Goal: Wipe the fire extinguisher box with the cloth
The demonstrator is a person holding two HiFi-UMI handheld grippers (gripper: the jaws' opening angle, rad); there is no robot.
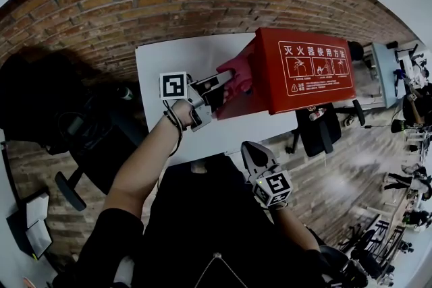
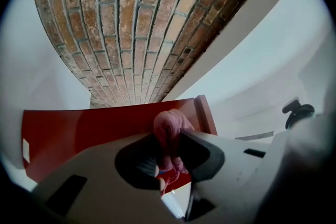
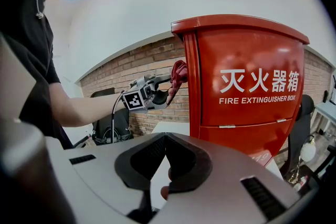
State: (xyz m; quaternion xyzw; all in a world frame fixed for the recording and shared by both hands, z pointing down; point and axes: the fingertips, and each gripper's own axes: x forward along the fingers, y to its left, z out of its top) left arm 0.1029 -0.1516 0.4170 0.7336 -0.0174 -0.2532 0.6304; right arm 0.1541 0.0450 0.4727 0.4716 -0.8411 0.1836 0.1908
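Cloth (image 2: 169,128) clamped in left hand-held gripper (image 1: 226,82), against fire extinguisher box (image 1: 310,71); right hand-held gripper (image 3: 165,140) closed.

We read on the front of the fire extinguisher box (image 3: 252,76), rt gripper view: white "灭火器箱" w/ "FIRE EXTINGUISHER BOX" under it; "119" low down, partly cut off. Head view, another panel (image 1: 297,99): "灭火器使用方法" above pictograms (image 1: 314,67); fine print illegible.

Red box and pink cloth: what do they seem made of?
The box looks like painted sheet metal: glossy red, smooth, with crisp edges, though hard plastic is possible. The cloth looks like soft pink fabric, matte and bunched.
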